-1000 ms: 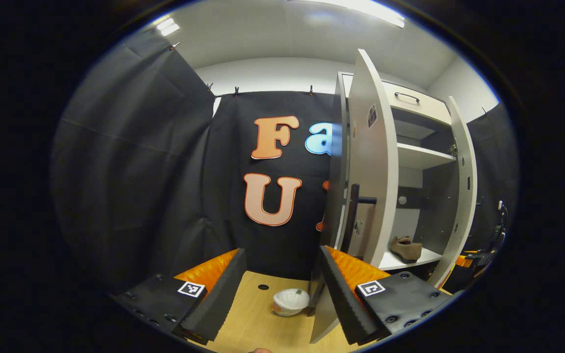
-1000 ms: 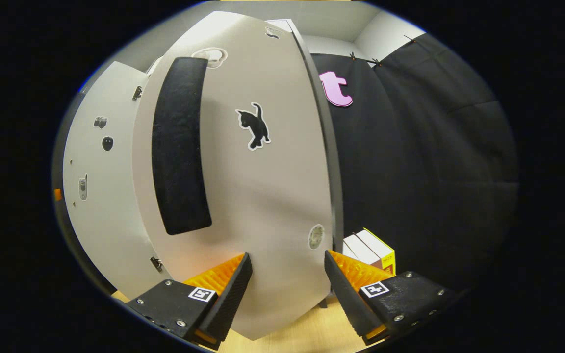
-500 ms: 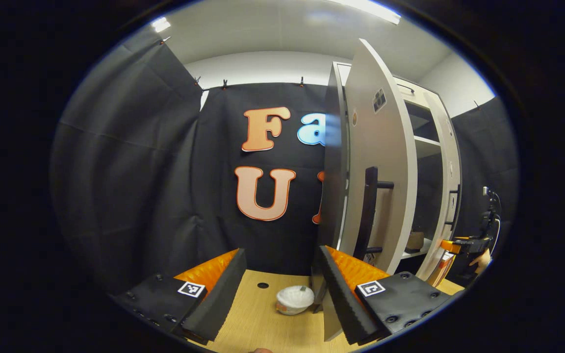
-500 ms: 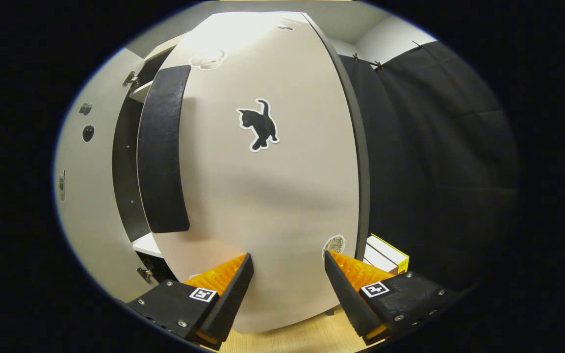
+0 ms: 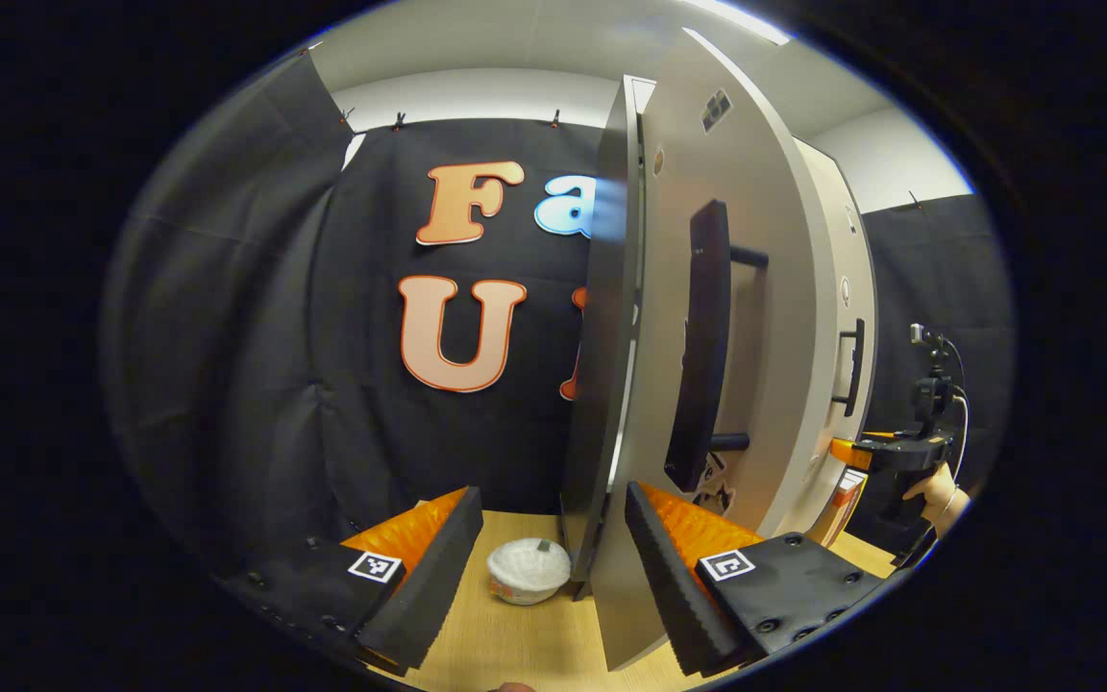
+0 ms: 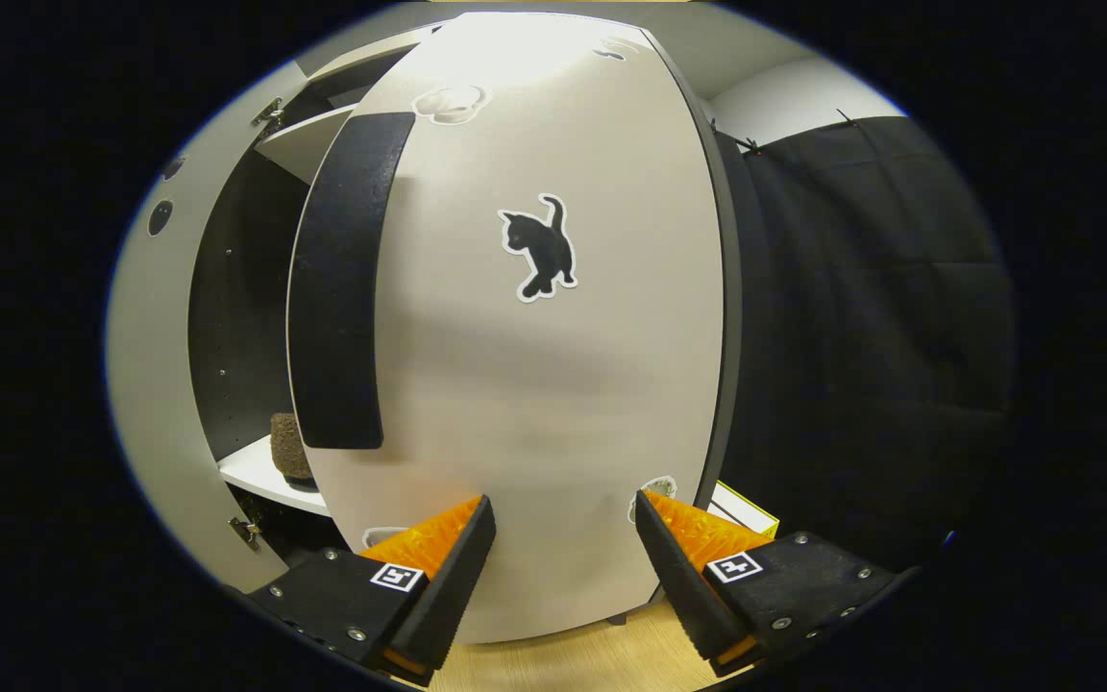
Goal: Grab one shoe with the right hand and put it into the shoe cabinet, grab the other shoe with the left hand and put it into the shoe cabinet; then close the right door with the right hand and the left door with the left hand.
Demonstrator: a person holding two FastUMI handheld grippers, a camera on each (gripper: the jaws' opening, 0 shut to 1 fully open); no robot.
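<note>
In the left gripper view the white shoe cabinet's left door [image 5: 765, 288] stands partly open, seen almost edge-on, with its black handle [image 5: 707, 336]. My left gripper [image 5: 549, 567] is open, and the door's lower edge sits just inside its right finger [image 5: 669, 567]. The right door [image 5: 847, 288] lies nearly flush with the cabinet. In the right gripper view the right door [image 6: 553, 384], with a cat sticker [image 6: 539, 248] and a black padded handle [image 6: 337, 288], is close in front of my open right gripper [image 6: 563, 567]. One brown shoe [image 6: 289, 447] shows on the lower shelf [image 6: 260, 476] through the gap.
A white bowl [image 5: 527, 569] sits on the wooden floor [image 5: 515, 644] between my left fingers, beside the door's foot. A hand holds the right gripper [image 5: 885, 452] at the far right. A yellow box [image 6: 746, 509] stands by the cabinet's right side.
Both doors have swung towards the cabinet. The left door now hides the shelves and the shoe in the left gripper view, and the right door's gap has narrowed.
</note>
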